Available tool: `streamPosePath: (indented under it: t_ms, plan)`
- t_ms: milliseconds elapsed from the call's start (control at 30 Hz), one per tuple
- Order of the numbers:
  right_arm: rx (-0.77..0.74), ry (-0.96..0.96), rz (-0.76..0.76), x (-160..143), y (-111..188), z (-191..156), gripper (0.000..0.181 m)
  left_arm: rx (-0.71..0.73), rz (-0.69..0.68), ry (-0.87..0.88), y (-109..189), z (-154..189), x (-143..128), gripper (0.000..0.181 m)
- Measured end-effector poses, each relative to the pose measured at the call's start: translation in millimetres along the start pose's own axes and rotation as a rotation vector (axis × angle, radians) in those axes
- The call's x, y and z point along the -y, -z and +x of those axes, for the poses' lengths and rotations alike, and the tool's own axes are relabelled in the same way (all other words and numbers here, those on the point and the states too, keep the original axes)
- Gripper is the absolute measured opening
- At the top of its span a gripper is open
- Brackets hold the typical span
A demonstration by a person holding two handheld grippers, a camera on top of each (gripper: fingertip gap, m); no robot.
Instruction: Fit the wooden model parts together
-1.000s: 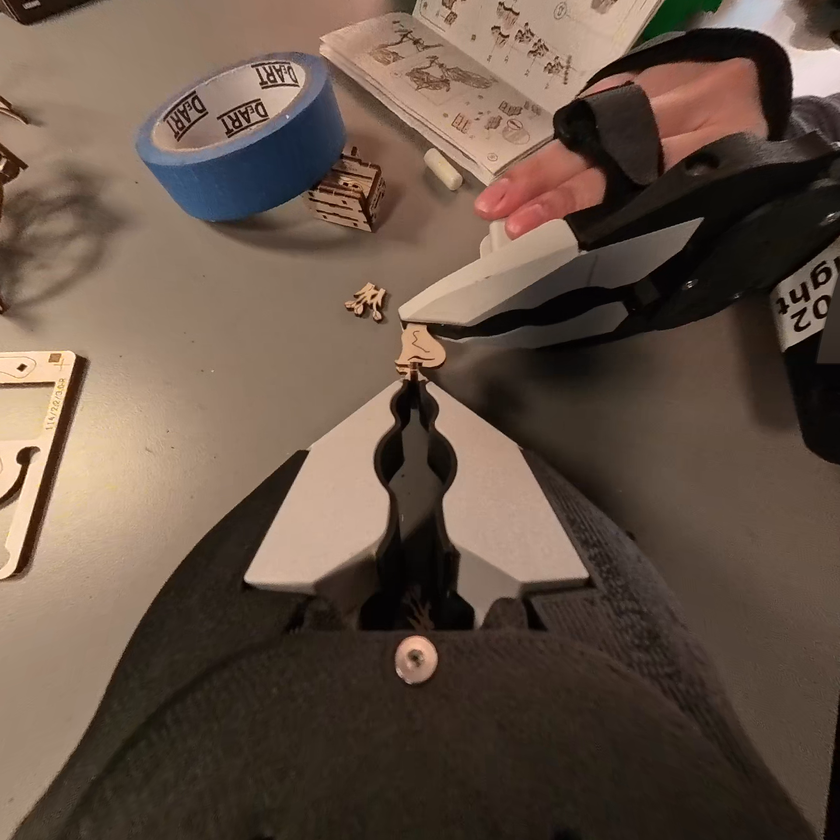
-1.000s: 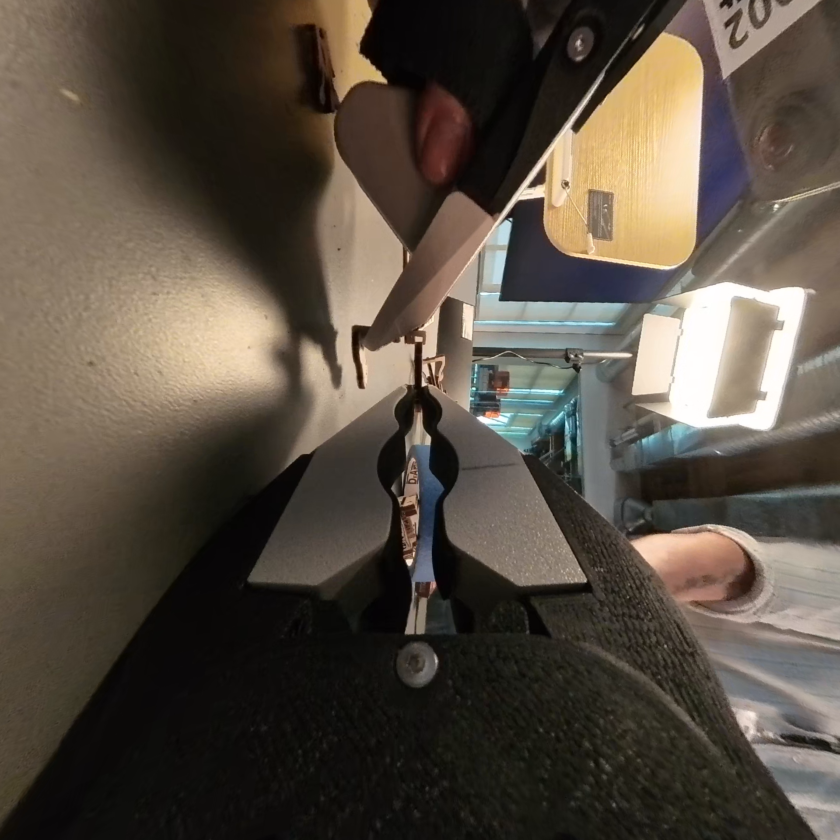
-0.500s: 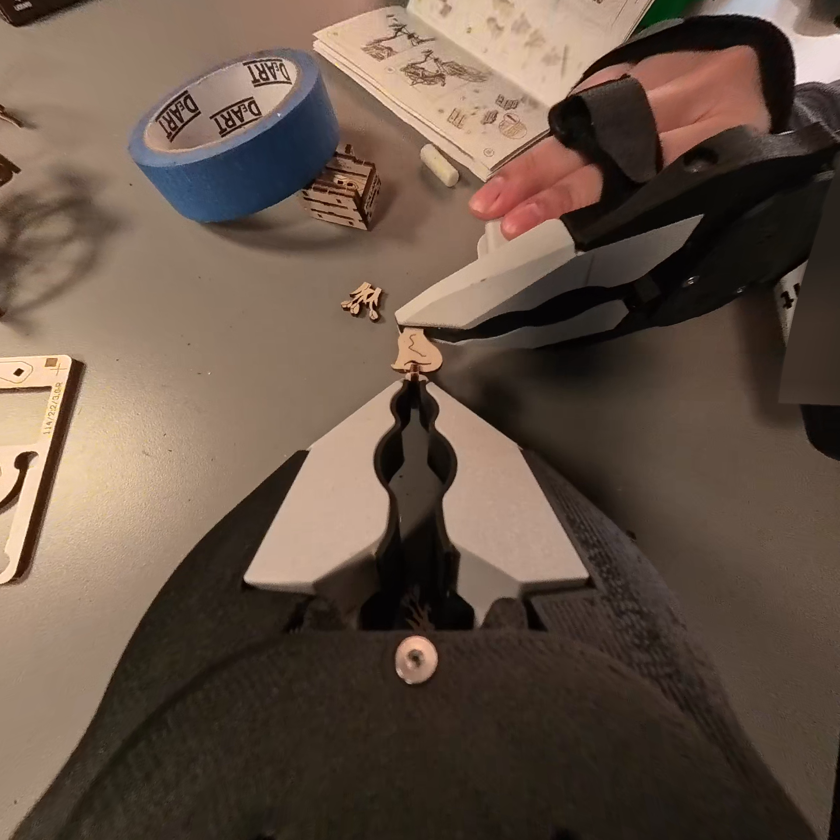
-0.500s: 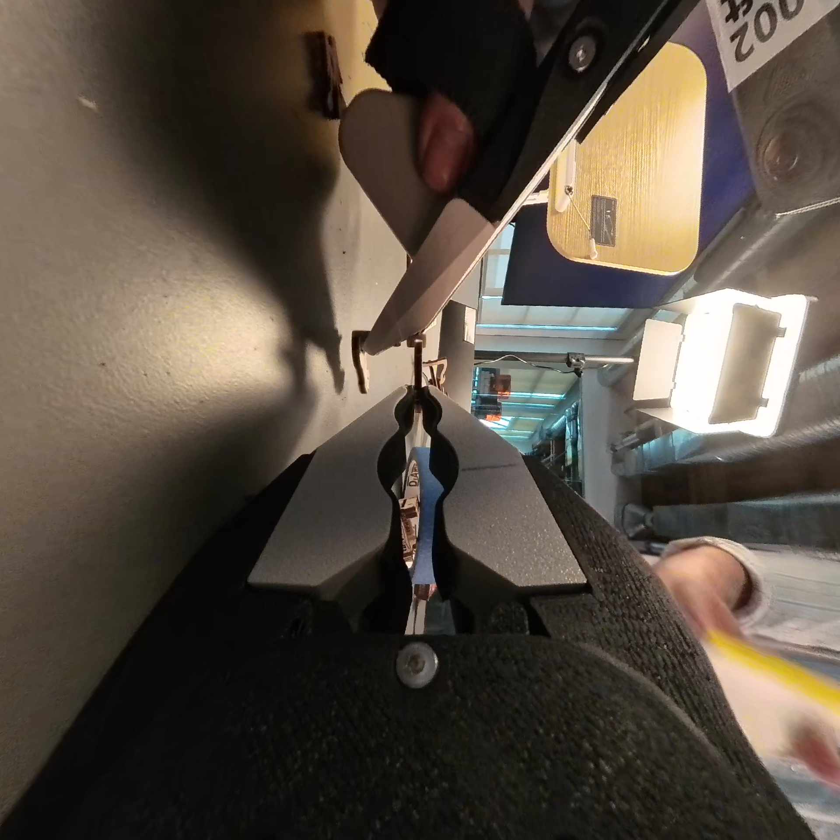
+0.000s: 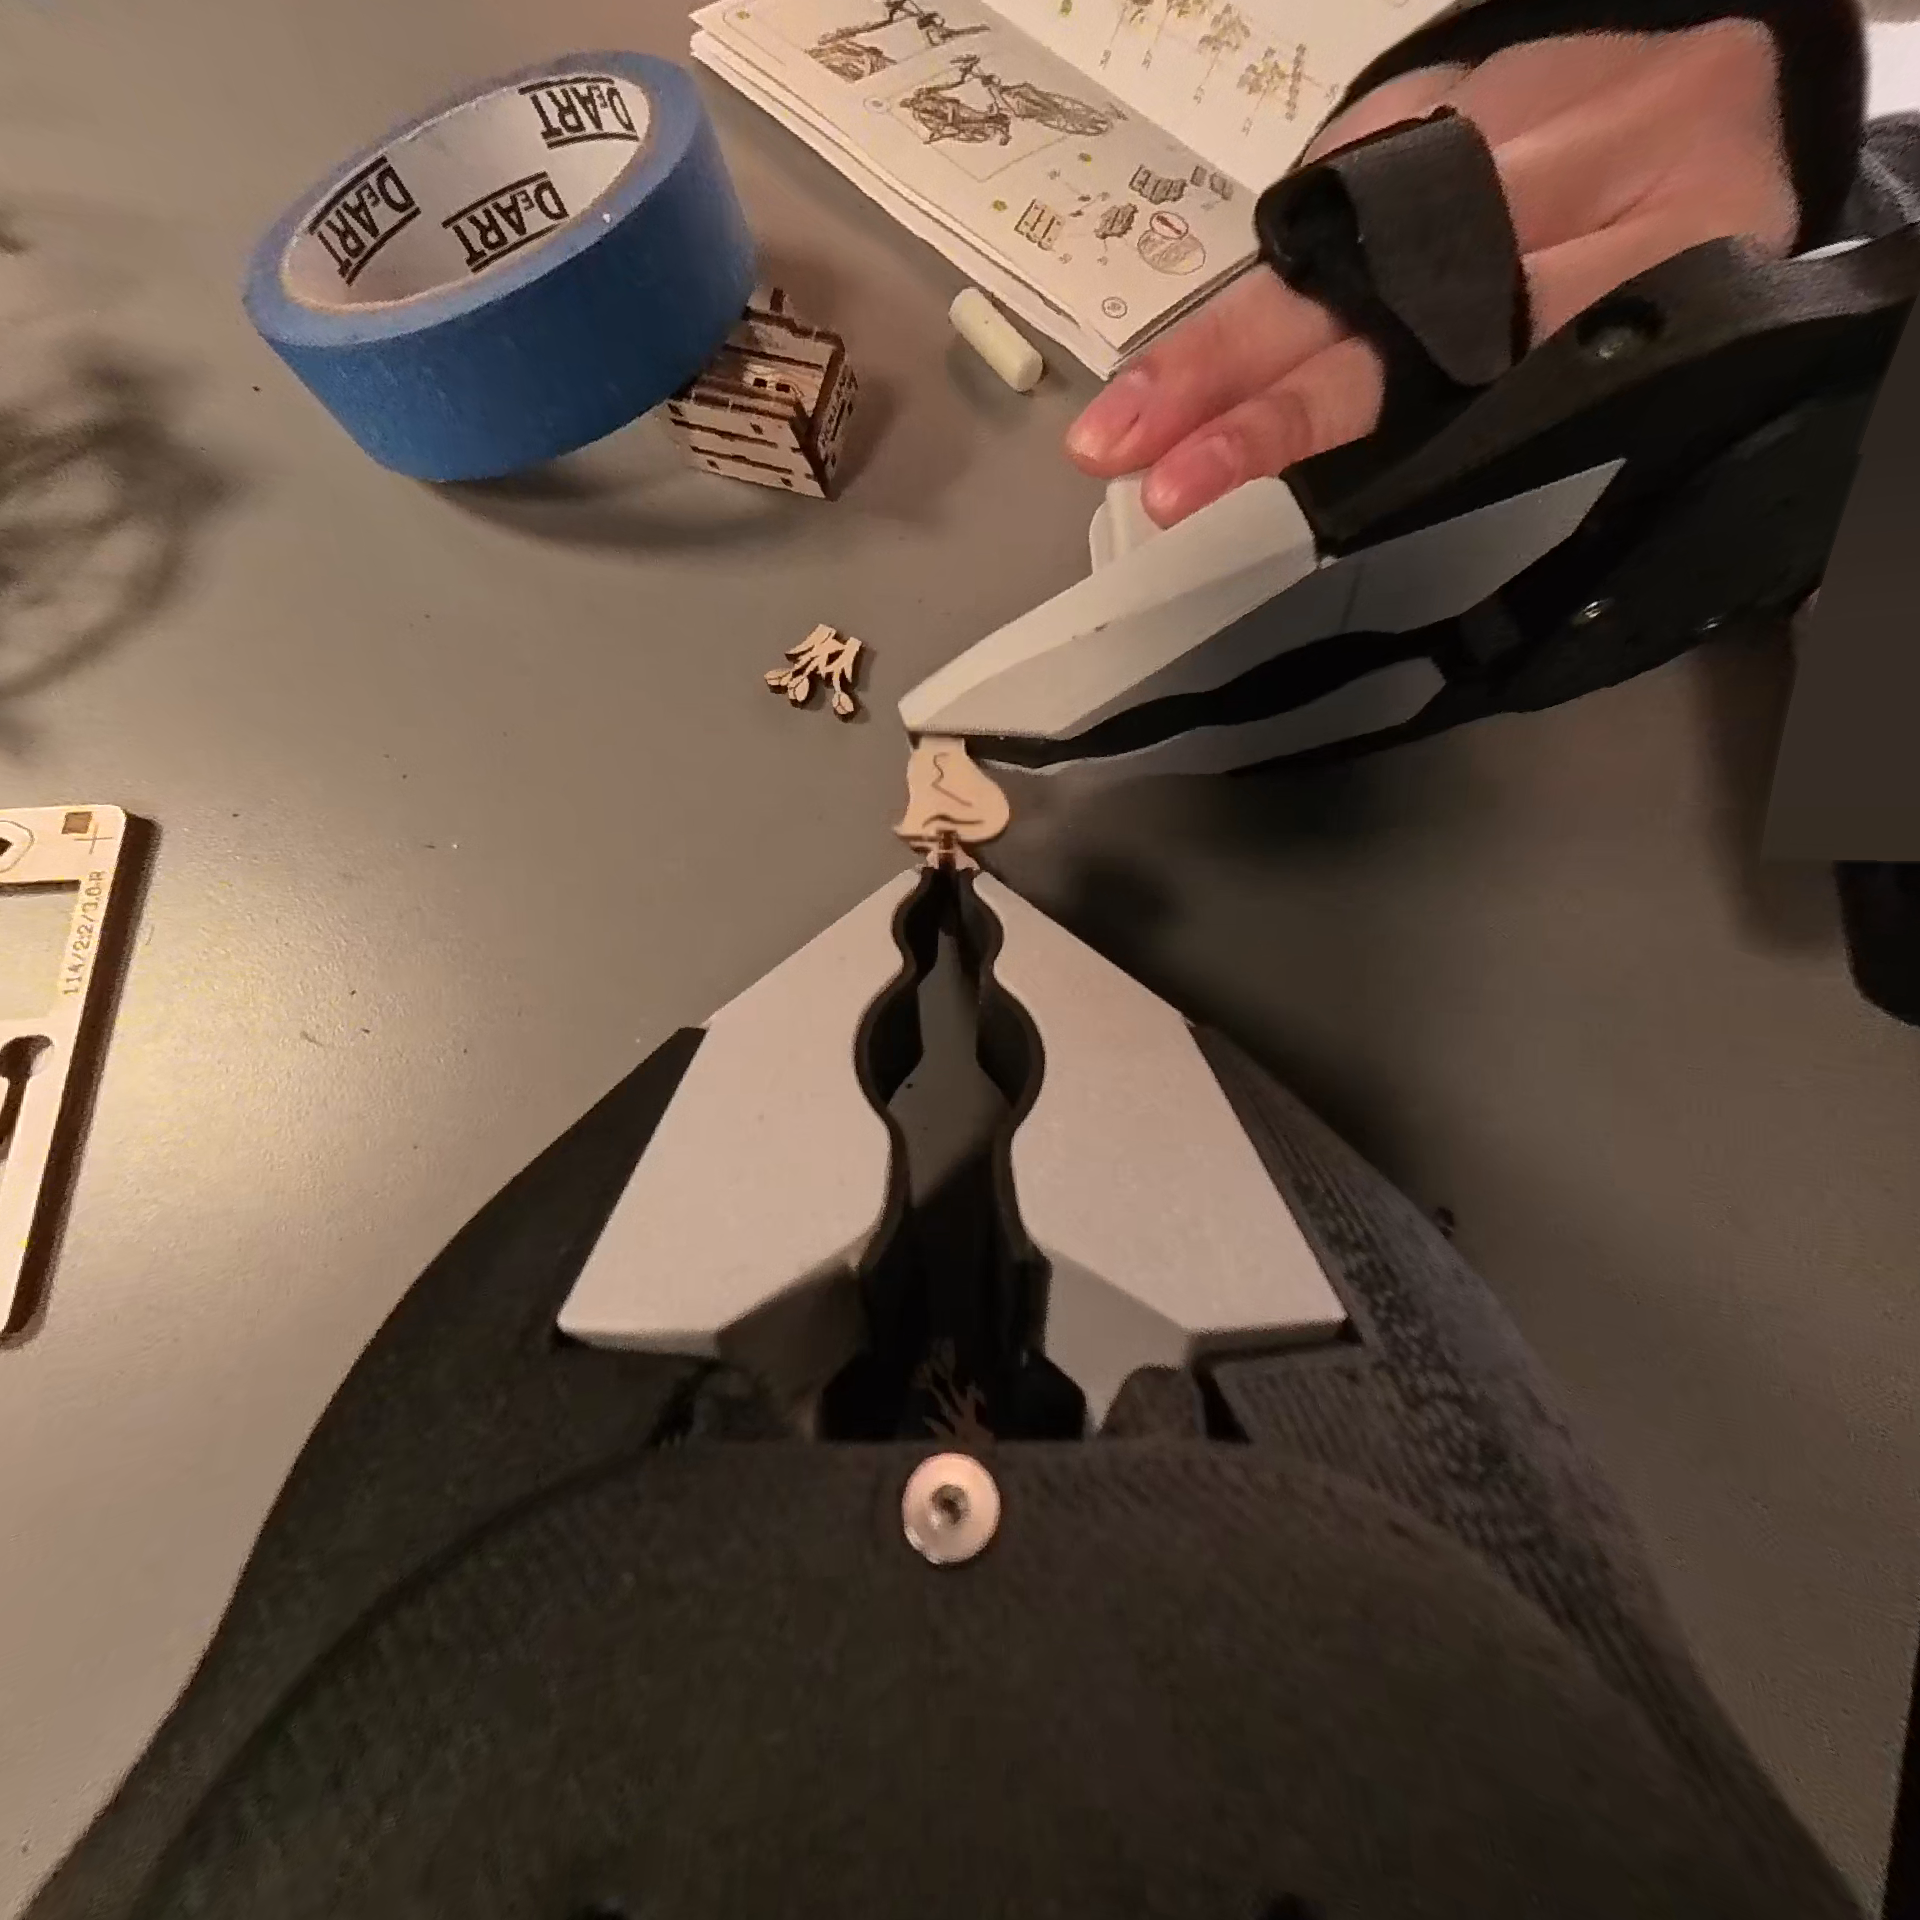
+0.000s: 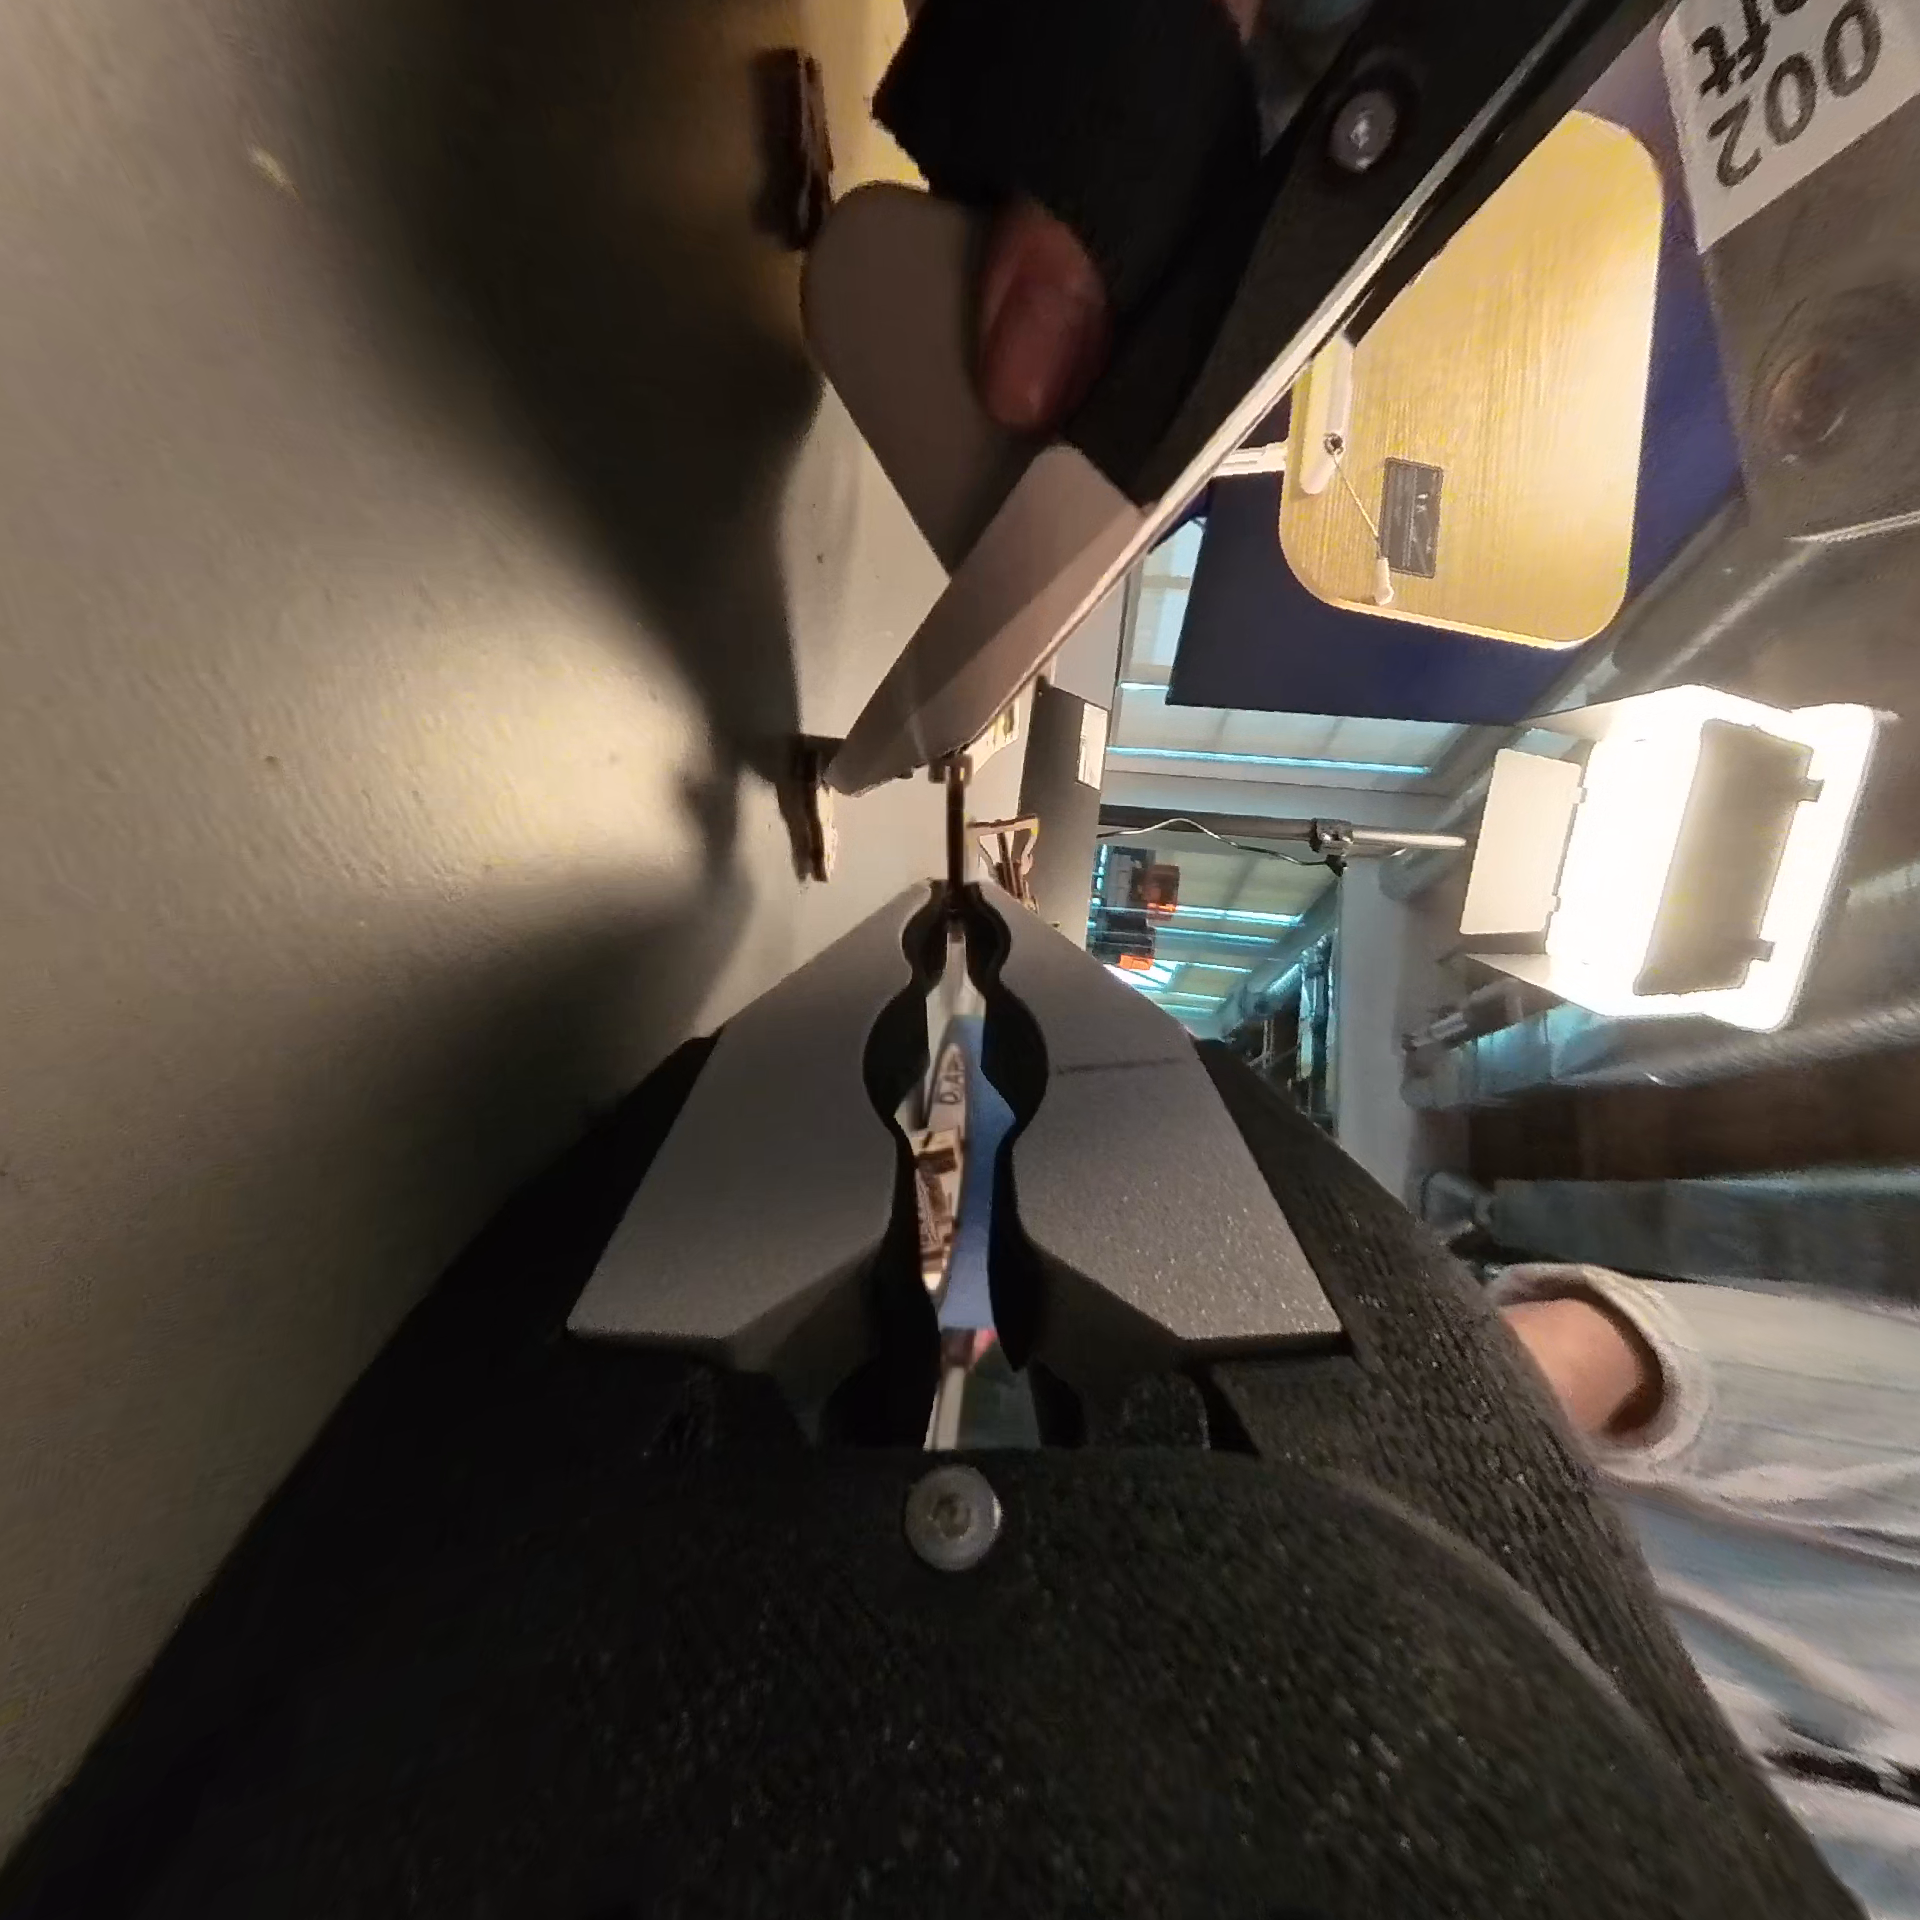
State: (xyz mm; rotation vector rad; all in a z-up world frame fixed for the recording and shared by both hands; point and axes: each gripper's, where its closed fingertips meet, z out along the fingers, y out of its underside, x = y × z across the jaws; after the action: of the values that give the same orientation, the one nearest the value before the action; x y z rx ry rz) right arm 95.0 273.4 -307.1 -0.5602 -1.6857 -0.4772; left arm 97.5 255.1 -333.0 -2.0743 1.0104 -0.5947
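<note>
1. Left gripper (image 5: 945, 871) points forward over the grey bench (image 5: 416, 883); its fingers (image 5: 790, 1049) are pressed together at the tips, clamped on a tiny wooden peg part (image 5: 943, 854).
2. Right gripper (image 5: 940, 732) comes in from the right, rolled on its side; its fingers are together on the upper edge of a small flat wooden piece (image 5: 951, 800).
3. The flat piece hangs between the two gripper tips, its lower edge touching the peg part. Both are lifted just above the bench.
4. In the right wrist view the flat piece (image 6: 953, 831) shows edge-on, running from the right gripper (image 6: 953, 902) up to the left gripper's tips (image 6: 914, 764).
5. A bare hand (image 5: 1434, 281) under black straps rests on the right gripper.
6. A loose wooden cut-out (image 5: 819, 670) lies on the bench just left of the right gripper's tip.
7. Blue tape roll (image 5: 499, 260) sits far left, with a small assembled wooden cube (image 5: 769, 405) touching its right side.
8. An open instruction booklet (image 5: 1018, 135) lies at the far edge, and a short white stick (image 5: 995, 340) lies just beside it.
9. A punched-out wooden sheet (image 5: 52, 1039) lies at the left edge.
</note>
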Motion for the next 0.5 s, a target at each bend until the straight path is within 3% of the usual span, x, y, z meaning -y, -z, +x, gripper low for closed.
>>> streamPosePath:
  t_ms: [500]
  plan:
    - [0.007,0.007,-0.034,-7.9,1.5,-0.7,0.001,0.026,0.001,-0.021,1.1,-0.4,-0.4,0.014]
